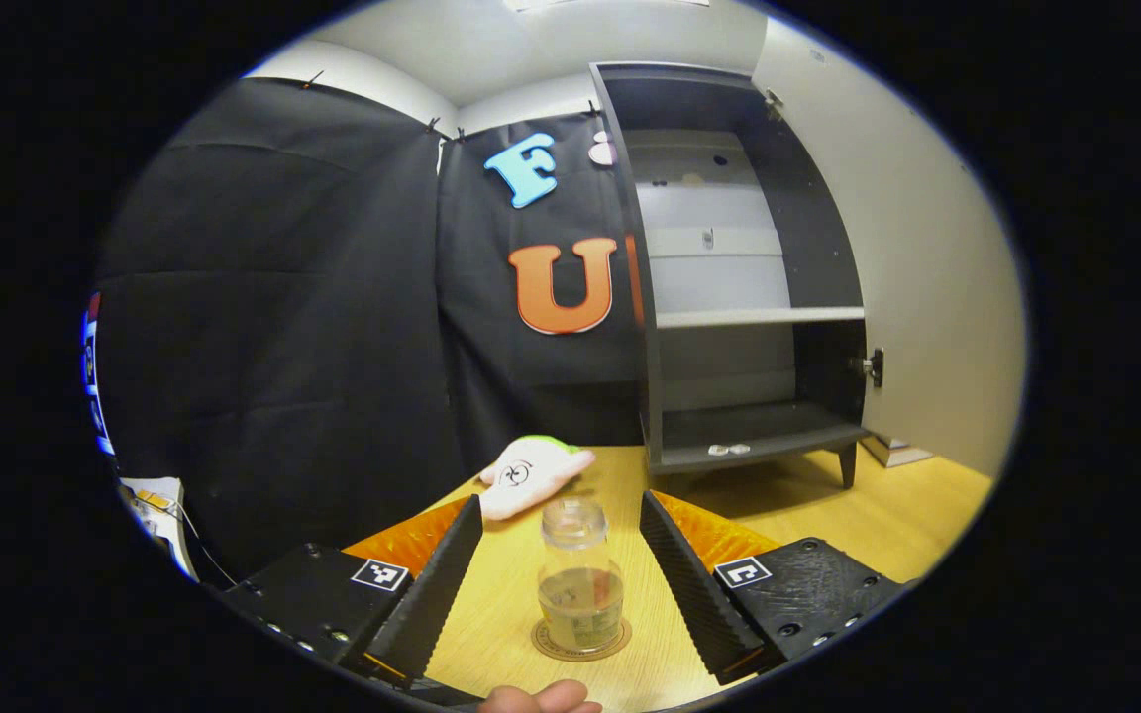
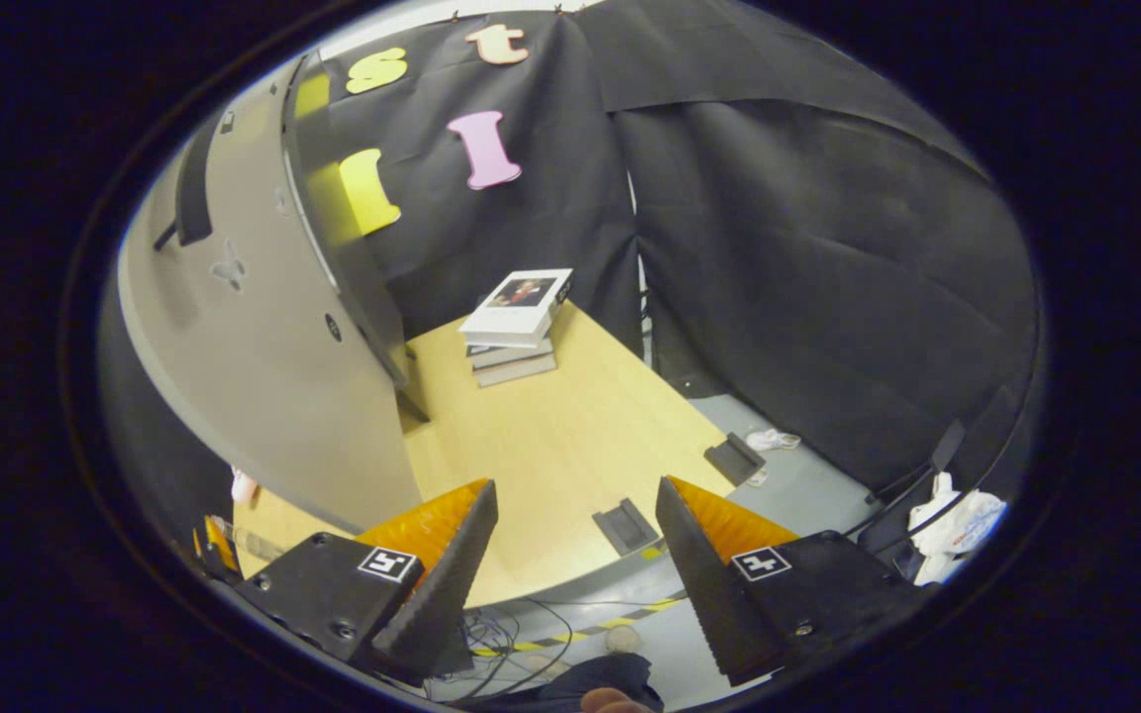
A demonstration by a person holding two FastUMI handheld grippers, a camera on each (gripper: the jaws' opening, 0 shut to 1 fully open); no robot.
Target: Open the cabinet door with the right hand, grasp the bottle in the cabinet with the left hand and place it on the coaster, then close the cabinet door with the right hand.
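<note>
clear glass bottle (image 1: 579,574) standing upright on the round brown coaster (image 1: 580,641), dark cabinet (image 1: 744,297) wide open.

in the left gripper view: left claw (image 1: 561,569) spread wide, one finger on each side of the bottle, not touching it; bottle part full of yellowish liquid, set on the light wooden bench (image 1: 887,515); white and green soft toy (image 1: 531,470) lying just behind the bottle; cabinet standing farther back on the bench, shelves bare but for a small white thing on the bottom one; pale grey cabinet door (image 1: 927,248) swung out to the right. in the right gripper view: right claw (image 2: 575,555) wide apart and holding nothing, hanging past the bench edge; grey door panel (image 2: 263,347) close by on the left; stack of books (image 2: 519,322) near the far end of the bench.
</note>
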